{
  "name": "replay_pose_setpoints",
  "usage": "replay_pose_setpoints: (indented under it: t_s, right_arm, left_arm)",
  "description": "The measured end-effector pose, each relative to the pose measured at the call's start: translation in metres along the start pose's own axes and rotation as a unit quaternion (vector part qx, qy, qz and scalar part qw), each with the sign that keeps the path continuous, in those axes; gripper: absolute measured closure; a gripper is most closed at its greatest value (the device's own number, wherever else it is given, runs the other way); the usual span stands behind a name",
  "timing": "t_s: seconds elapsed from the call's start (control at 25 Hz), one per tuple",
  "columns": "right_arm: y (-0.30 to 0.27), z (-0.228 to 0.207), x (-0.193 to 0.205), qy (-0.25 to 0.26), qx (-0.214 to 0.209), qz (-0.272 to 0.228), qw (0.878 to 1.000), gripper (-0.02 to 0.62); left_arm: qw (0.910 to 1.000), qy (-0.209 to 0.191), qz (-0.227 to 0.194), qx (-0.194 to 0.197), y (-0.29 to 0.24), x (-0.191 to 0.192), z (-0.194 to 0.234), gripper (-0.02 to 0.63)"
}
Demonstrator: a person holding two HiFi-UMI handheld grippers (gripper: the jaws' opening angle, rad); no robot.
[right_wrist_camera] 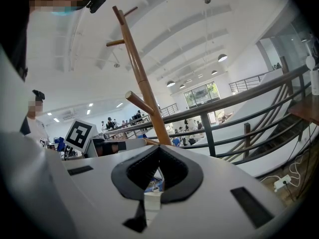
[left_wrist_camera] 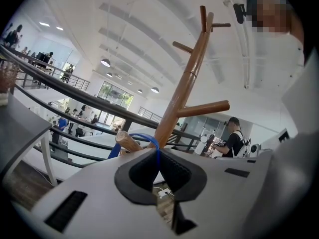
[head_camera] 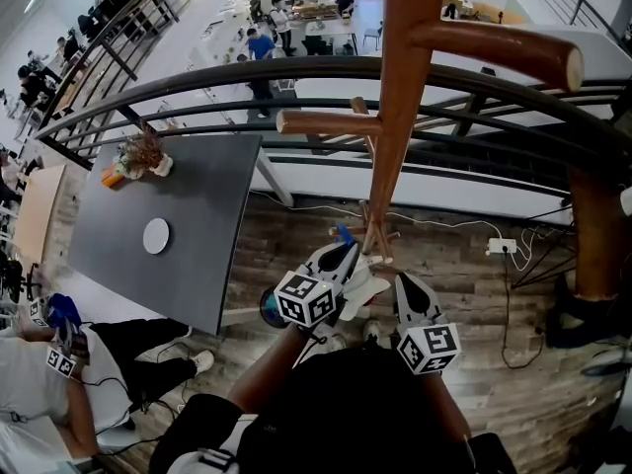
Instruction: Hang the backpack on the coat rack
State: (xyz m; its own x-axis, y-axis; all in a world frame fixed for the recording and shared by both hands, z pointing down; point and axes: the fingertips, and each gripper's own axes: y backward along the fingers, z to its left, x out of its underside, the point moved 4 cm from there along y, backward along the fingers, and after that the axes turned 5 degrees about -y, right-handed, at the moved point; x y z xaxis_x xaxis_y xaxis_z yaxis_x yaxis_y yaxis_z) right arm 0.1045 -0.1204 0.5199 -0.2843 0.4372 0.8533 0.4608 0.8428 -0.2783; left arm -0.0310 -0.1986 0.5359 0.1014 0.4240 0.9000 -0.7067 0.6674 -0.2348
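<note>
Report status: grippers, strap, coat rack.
Left gripper shut on thin blue strap loop. Right gripper shut, empty. Loop sits at short wooden peg of brown wooden coat rack; hooked or not, unclear. Nothing blocking.

Brown coat rack (head_camera: 400, 117), blue strap (left_wrist_camera: 141, 135), grey table (head_camera: 188, 215)

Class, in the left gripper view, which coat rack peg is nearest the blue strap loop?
The lowest peg, its cut end right beside the loop pinched in the left claw; the other pegs branch higher up.
</note>
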Motion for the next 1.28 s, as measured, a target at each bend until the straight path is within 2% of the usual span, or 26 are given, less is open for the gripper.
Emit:
replay_pose_setpoints:
  t_s: [1.28]
  right_arm:
    - [0.009,-0.002,0.003,-0.001,0.008,0.005,1.0,0.583]
  left_arm:
    - [0.9995,0.003,0.032,-0.003,-0.01,0.031,-0.002,0.592]
